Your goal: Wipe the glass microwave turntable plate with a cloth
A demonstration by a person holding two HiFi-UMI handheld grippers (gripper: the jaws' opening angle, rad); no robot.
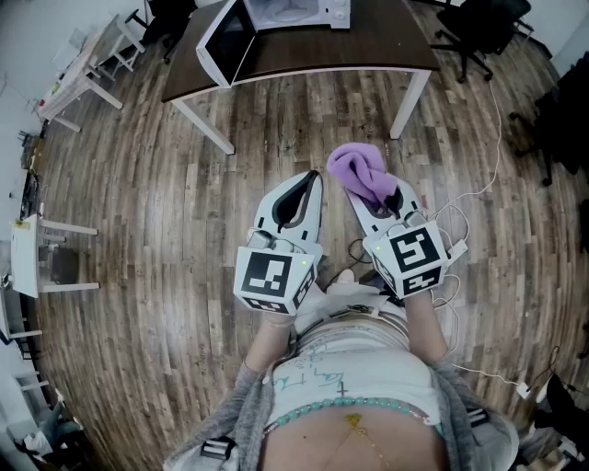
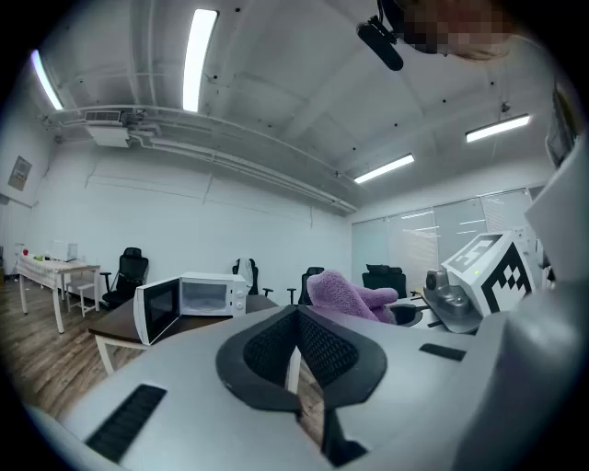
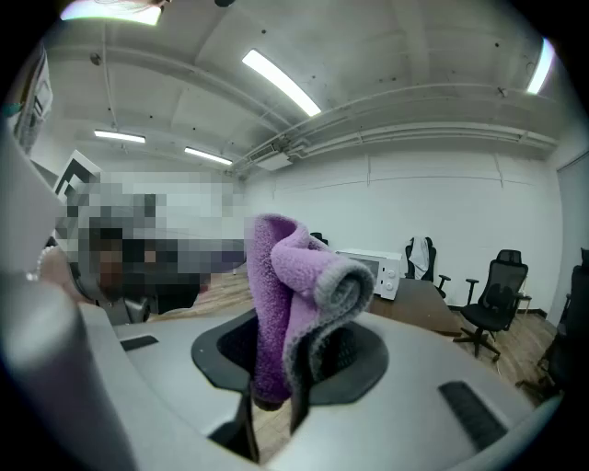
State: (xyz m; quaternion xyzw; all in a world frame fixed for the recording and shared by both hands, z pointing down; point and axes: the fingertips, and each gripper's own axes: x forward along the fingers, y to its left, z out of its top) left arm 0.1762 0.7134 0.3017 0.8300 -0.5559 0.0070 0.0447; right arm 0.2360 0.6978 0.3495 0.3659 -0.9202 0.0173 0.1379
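A wooden plank floor (image 1: 138,184) fills most of the head view. At its far side stands a dark brown surface (image 1: 313,55) on white legs. A white microwave (image 1: 276,14) sits on it with its door (image 1: 225,41) swung open to the left. What lies inside the oven is too small to tell. A black office chair (image 1: 474,32) stands to the far right of the surface, and a pale table (image 1: 87,64) stands at the far left. A white cable (image 1: 492,166) trails over the floor on the right.

Nearest the camera is the person's torso (image 1: 350,396) in a grey open cardigan, with both arms held out in front, well short of the surface.

The left hand-held gripper (image 1: 316,177) points toward the surface. Its own view shows the jaws pressed together with nothing between them. Its marker cube (image 1: 273,276) sits at the near end.

The right hand-held gripper (image 3: 273,382) is just beside it, with its marker cube (image 1: 414,258) likewise at the near end. Its jaws are clamped on a purple cloth (image 1: 357,173). The cloth is bunched into a fold that stands up above the pads and hides the jaw tips in the head view. It is held in the air over the floor, near the left hand-held gripper's tip but apart from it. The microwave is far behind it in the right gripper view.
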